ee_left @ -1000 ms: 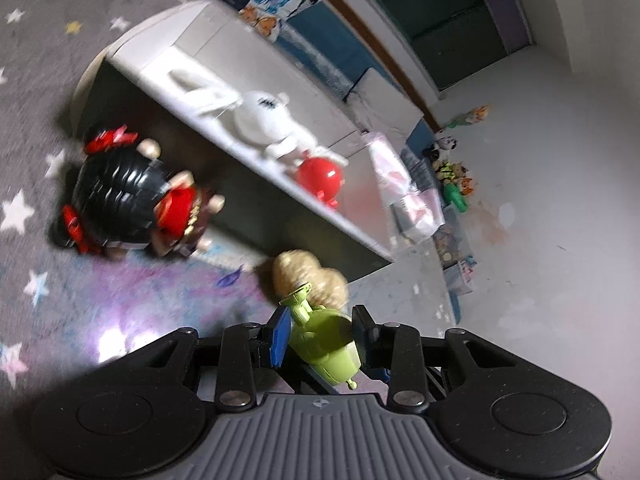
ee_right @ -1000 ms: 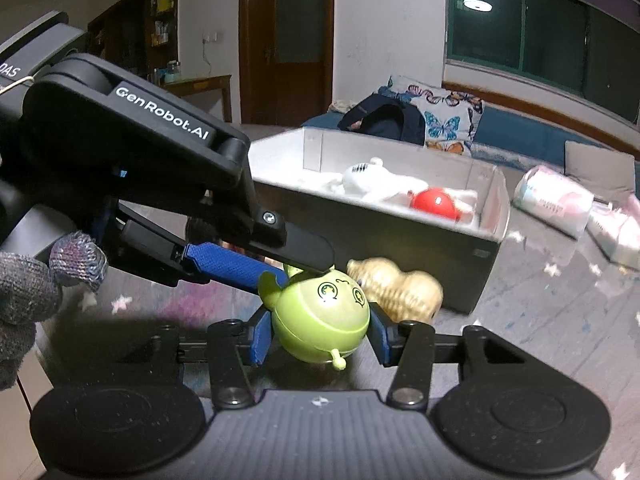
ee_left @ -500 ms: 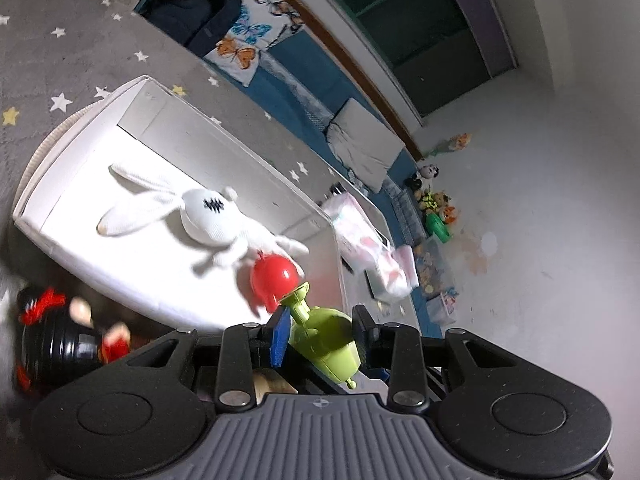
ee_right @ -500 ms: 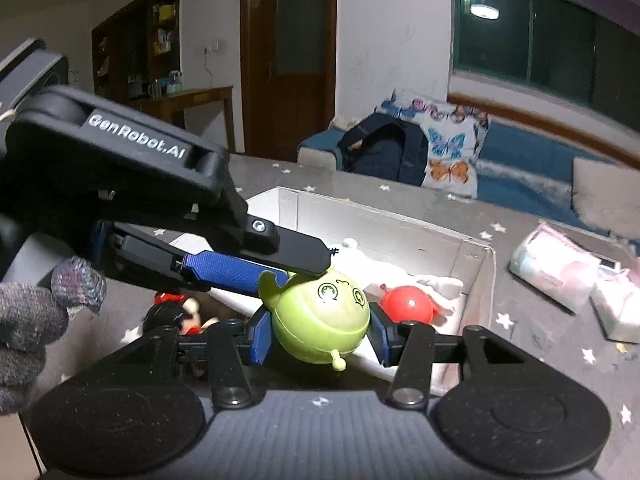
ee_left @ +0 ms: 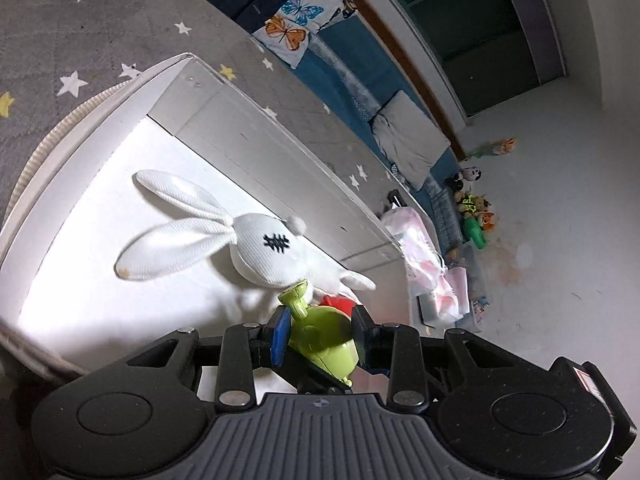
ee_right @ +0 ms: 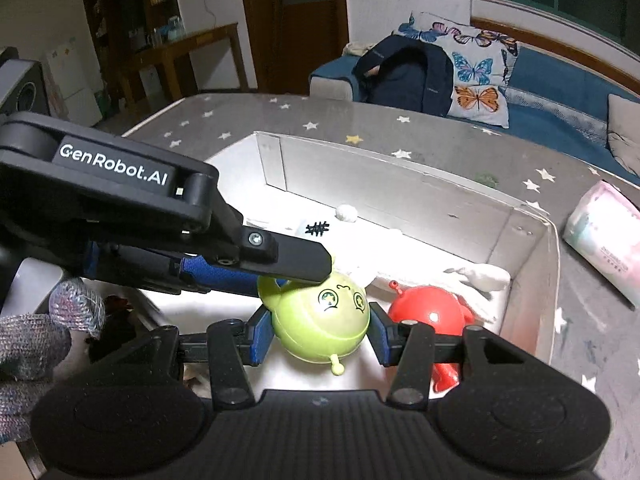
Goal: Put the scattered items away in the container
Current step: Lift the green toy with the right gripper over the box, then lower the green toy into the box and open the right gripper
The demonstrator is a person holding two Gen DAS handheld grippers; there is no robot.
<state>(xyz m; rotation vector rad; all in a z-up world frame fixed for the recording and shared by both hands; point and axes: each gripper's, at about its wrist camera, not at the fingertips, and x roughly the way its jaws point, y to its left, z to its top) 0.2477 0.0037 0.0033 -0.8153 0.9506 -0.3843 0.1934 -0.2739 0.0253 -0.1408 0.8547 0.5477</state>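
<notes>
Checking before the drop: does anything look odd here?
Yes: both the left gripper and the right gripper clamp the same green toy over the box.

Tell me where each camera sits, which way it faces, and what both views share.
Left wrist: on the left tongs, angled down into the white box at the white rabbit; only its own fingers show.
Right wrist: on the right tongs, facing across the box to the sofa; left tongs and gloved hand show.
Shared: both grip the green toy; red toy.
</notes>
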